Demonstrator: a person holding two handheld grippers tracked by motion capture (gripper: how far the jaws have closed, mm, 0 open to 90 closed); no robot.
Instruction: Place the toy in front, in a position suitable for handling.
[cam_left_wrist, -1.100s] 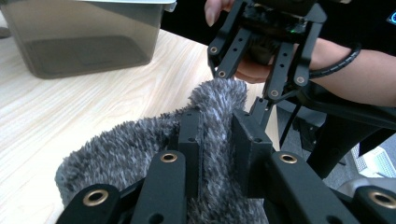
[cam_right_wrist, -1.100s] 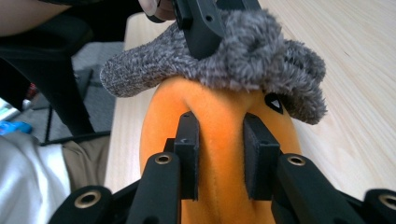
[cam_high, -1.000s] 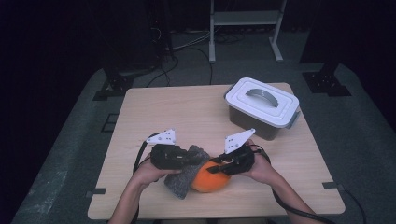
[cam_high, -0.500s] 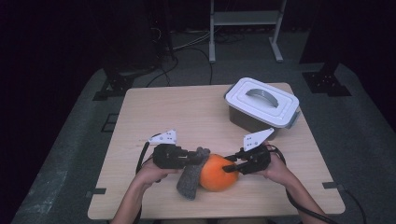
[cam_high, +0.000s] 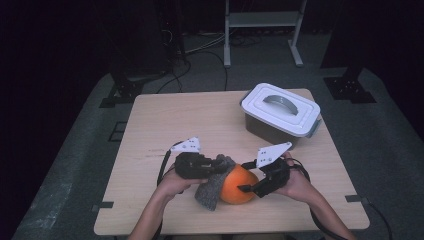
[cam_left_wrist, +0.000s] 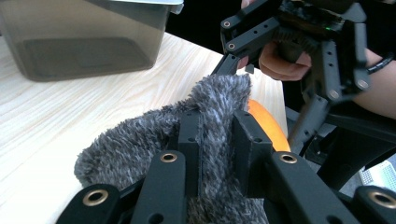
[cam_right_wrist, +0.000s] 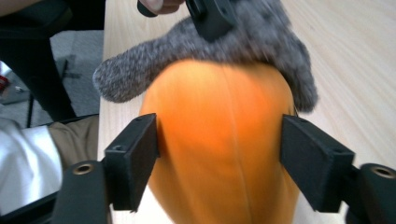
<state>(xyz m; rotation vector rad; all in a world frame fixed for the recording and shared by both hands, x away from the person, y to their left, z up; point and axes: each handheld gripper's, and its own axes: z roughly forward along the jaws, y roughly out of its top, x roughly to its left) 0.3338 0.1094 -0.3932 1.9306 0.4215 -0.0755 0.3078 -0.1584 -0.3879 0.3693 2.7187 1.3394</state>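
Over on the left side of the wooden table (cam_high: 165, 120) we've got our left gripper (cam_high: 218, 165) pointing right, jaws pinched tight on a fuzzy grey sock (cam_high: 212, 186); in the left gripper view the two black pads (cam_left_wrist: 190, 140) are sunk right into the pile of that sock (cam_left_wrist: 140, 144), with only a thin fold of it between them. The sock hangs down from the grip and drapes against the left flank of the orange pumpkin (cam_high: 238, 184), which sits near the front edge of the table, right between our two hands. In the right gripper view the sock (cam_right_wrist: 252, 37) lies over the far top of the pumpkin (cam_right_wrist: 219, 135). Moving right, our right gripper (cam_high: 246, 176) has just been opening: its jaws now stand spread wide on either side of the pumpkin, and the pads (cam_right_wrist: 135, 154) look just clear of the skin, though the left one is so close we can't swear it isn't touching. Further right and back sits a lidded plastic storage box (cam_high: 280, 112) with a grey handle, well apart from everything else.
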